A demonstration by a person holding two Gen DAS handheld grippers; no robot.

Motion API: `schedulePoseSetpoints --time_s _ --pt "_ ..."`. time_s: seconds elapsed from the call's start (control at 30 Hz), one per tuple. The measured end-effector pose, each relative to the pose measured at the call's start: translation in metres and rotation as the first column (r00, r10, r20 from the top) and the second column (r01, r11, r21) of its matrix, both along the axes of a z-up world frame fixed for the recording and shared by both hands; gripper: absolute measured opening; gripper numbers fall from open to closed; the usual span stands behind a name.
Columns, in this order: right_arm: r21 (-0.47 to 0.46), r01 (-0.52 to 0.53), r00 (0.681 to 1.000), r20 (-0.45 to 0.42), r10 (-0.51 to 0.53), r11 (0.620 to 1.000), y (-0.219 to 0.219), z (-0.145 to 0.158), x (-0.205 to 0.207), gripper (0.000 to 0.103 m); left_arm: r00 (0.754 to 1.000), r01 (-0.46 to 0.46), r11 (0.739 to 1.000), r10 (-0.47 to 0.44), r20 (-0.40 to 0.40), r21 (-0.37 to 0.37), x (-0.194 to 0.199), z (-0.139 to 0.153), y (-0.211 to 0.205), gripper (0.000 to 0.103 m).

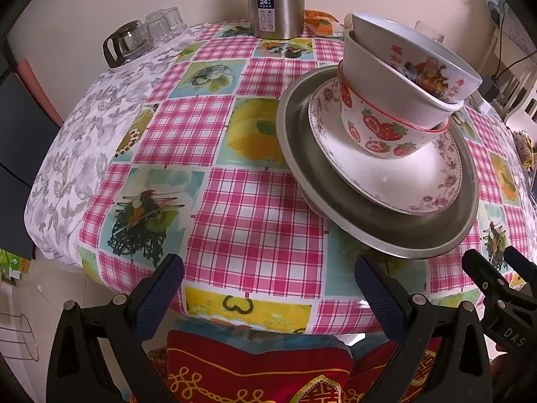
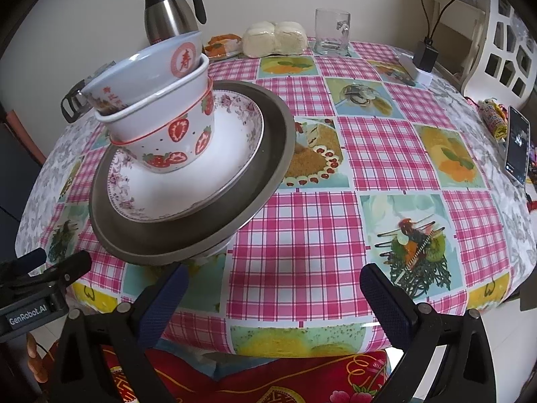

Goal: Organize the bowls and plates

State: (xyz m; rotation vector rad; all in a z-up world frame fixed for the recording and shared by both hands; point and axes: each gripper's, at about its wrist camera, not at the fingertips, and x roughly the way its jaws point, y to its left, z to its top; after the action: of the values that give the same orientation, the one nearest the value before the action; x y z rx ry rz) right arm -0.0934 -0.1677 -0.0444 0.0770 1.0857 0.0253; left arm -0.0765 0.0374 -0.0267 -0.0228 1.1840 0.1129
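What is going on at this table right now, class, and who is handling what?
A person holds a gripper in each hand, and both the left gripper and the right gripper hang open near the table edge, holding nothing. The dishes are already stacked: a metal tray carries a floral plate, then a strawberry bowl, a white bowl and a bowl with red characters on top. The upper bowls sit tilted. A steel thermos stands behind.

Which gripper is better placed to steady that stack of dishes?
Either, roughly: the stack sits between both open grippers, by the left gripper's right finger and the right gripper's left finger.
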Motion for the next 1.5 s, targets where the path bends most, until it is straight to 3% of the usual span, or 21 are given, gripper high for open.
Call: schedulePoseSetpoints --time_s 1.5 --pt "-0.01 -0.002 1.0 -0.005 0.002 1.0 -0.001 -0.001 0.006 0.103 0.999 -0.003 1.0 0.003 -0.042 0.011 0.012 -0.007 0.004 0.102"
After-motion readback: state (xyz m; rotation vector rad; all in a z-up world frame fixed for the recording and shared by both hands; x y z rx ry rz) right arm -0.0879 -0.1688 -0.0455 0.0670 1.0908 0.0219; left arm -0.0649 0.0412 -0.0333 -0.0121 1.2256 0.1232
